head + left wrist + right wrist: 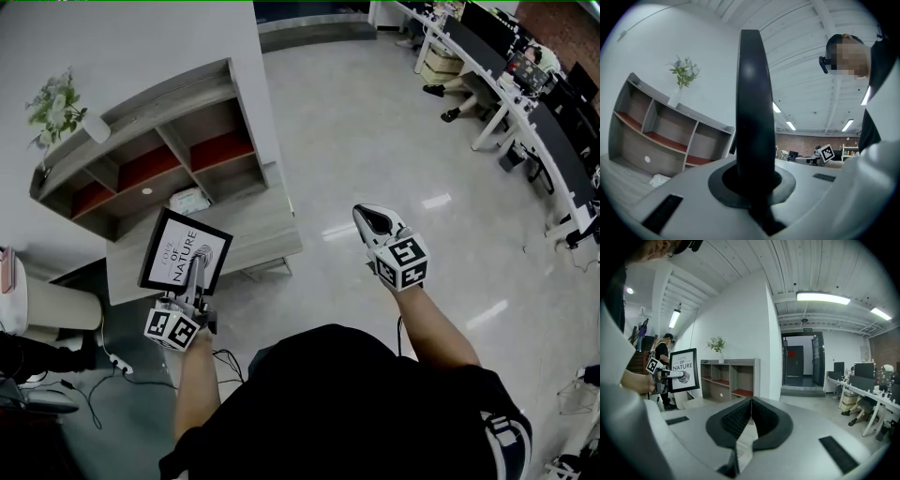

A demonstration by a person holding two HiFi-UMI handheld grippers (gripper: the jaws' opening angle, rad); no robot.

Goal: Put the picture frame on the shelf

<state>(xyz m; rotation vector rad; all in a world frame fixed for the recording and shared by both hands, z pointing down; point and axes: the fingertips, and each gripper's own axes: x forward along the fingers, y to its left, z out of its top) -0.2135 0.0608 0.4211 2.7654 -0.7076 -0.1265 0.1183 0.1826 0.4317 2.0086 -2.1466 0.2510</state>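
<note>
The picture frame (185, 253), black-edged with a white "Love of Nature" print, is held up in front of the grey shelf (150, 159) with red boards. My left gripper (195, 277) is shut on the frame's lower edge. In the left gripper view the frame (752, 108) shows edge-on as a dark upright bar, with the shelf (661, 136) to its left. My right gripper (370, 220) hangs over the floor to the right, shut with nothing in it; its jaws (749, 406) meet. From there the frame (684, 370) appears left of the shelf (731, 376).
A vase of flowers (58, 108) stands on the shelf's top left. A low grey cabinet (258, 230) sits before the shelf, with a white packet (189, 200) on it. Cables (112, 366) lie on the floor at left. Office desks (525, 94) line the right side.
</note>
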